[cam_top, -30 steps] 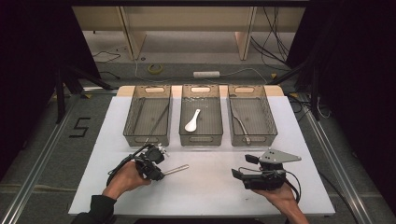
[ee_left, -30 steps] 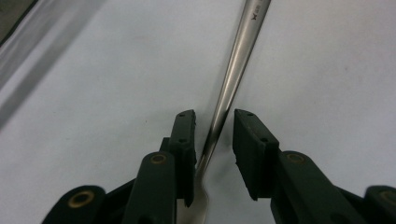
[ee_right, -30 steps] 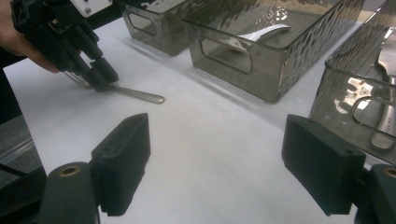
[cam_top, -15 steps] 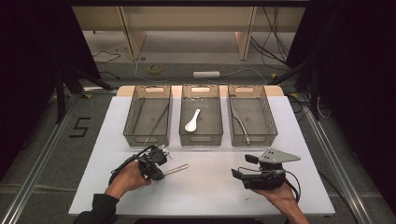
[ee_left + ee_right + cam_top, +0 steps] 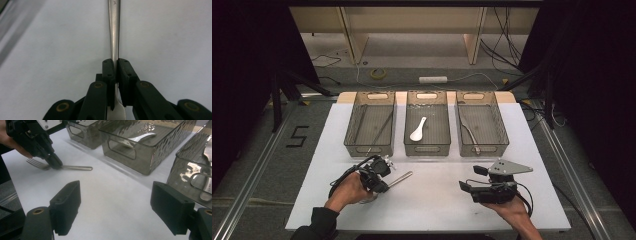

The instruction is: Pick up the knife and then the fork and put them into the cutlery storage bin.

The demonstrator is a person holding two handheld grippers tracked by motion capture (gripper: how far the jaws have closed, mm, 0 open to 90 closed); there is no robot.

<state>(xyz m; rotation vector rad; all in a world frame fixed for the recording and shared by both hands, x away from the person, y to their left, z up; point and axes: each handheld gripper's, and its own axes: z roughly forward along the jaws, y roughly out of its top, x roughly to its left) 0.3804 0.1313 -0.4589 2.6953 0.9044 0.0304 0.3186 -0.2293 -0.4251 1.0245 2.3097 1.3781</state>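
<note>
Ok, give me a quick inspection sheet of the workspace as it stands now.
Surface: white table, flat, bare in front.
Job's things: fork lying on the table; three bins behind it, holding what look like chopsticks, a white spoon and a metal utensil.
Clutter: nothing seen.
Grippers: left gripper has just closed on the fork's handle; right gripper open, holding nothing.
Cables: one trails from each gripper; more on the floor behind.
Surroundings: dark curtains, wooden desk legs, tape roll.
</note>
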